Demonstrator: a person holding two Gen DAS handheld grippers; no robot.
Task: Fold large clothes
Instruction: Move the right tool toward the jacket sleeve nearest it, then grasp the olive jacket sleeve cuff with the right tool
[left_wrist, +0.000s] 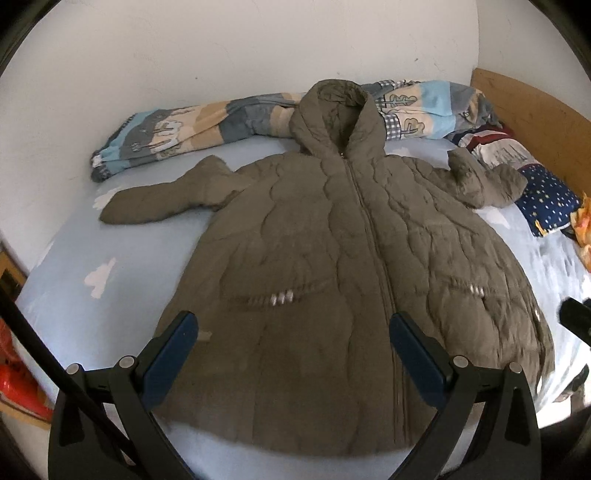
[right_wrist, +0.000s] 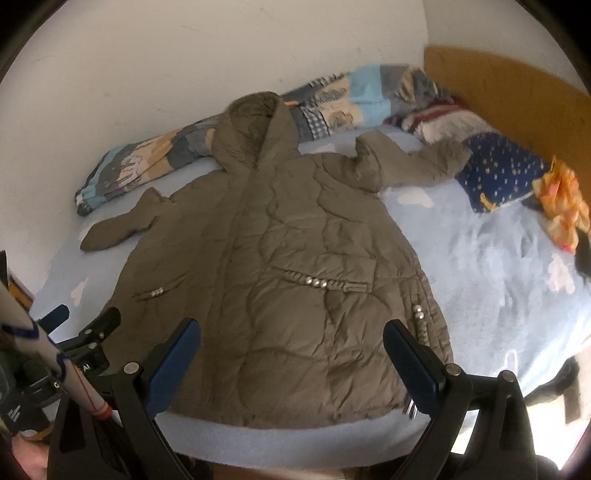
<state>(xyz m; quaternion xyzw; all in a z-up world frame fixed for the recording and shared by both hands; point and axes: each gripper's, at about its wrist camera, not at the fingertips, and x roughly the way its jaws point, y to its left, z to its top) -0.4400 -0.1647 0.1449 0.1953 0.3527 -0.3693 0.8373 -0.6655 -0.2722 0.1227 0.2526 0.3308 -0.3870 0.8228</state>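
Observation:
An olive-brown quilted hooded coat (left_wrist: 332, 258) lies front up and zipped on a light blue bed sheet (left_wrist: 122, 266), hood toward the wall, both sleeves spread out to the sides. My left gripper (left_wrist: 293, 325) is open and empty, hovering over the coat's lower hem. My right gripper (right_wrist: 291, 332) is open and empty over the coat (right_wrist: 280, 266), above its lower right part. The left gripper (right_wrist: 79, 325) also shows at the left of the right wrist view. Part of the right gripper shows at the right edge of the left wrist view.
A rolled patterned blanket (left_wrist: 229, 118) lies along the white wall behind the hood. A star-print navy pillow (left_wrist: 546, 195) and an orange item (right_wrist: 565, 206) lie at the right, near a wooden headboard (left_wrist: 535, 110). Red bags (left_wrist: 18, 384) sit beside the bed at left.

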